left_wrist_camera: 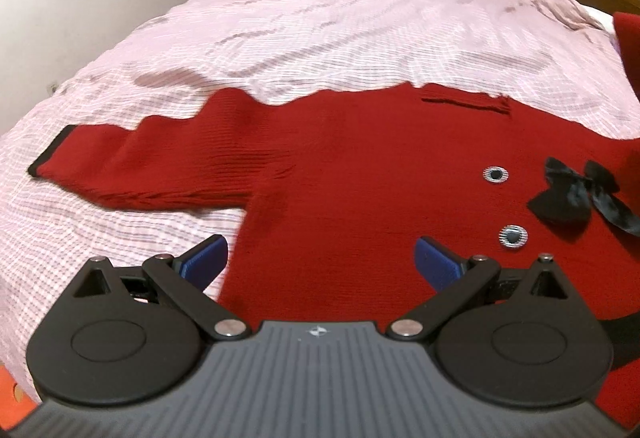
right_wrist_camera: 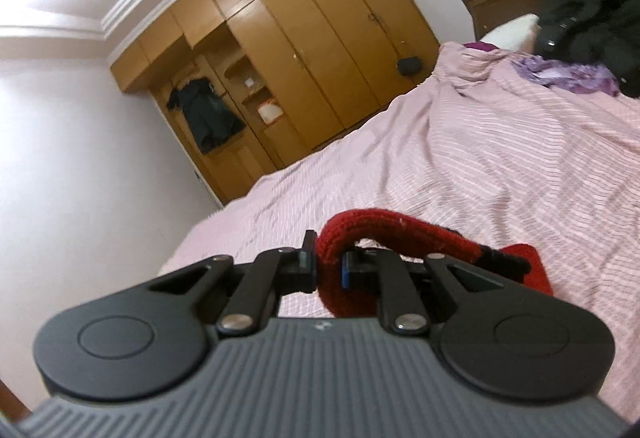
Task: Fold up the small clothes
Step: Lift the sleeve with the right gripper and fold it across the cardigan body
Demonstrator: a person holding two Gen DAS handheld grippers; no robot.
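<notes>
Red sweater (left_wrist_camera: 360, 166) lies spread on the bed (left_wrist_camera: 320, 30), left hand-held gripper (left_wrist_camera: 320, 258) spread wide above it, right hand-held gripper (right_wrist_camera: 328, 270) clenched on its cuff (right_wrist_camera: 400, 234).

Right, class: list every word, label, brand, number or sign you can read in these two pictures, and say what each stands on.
No readable text in either view.
Left gripper body: small emblem, no letters.
Right gripper body: same mark, blurred.
Red sweater: buttons and black bow only, no label showing.
</notes>
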